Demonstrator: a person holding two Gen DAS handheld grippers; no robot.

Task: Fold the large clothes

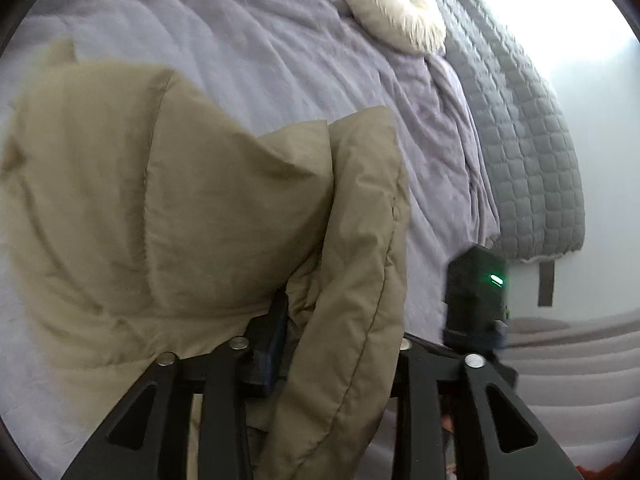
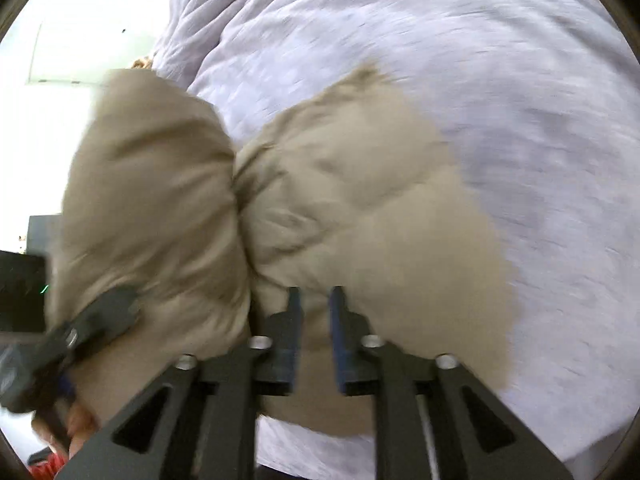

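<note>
A khaki padded jacket [image 1: 180, 200] lies bunched on a lilac bed cover [image 1: 260, 40]. In the left wrist view a thick fold of it fills the space between the jaws of my left gripper [image 1: 340, 312]. The fold touches the left finger [image 1: 276, 332] and hides the right one. The right gripper's black body [image 1: 476, 292], with a green light, hangs at the right. In the right wrist view the jacket [image 2: 360, 200] is puckered down its middle. My right gripper [image 2: 316, 300] stands just above it, open, with a bare gap between the pads. The left gripper [image 2: 96, 316] shows blurred against the jacket's left bulge.
A round cream cushion [image 1: 394, 12] sits at the far end of the bed, beside a grey quilted blanket [image 1: 528, 160] that hangs over the edge. The lilac cover [image 2: 480, 60] spreads wide to the right of the jacket. A person's hand [image 2: 76, 420] shows at lower left.
</note>
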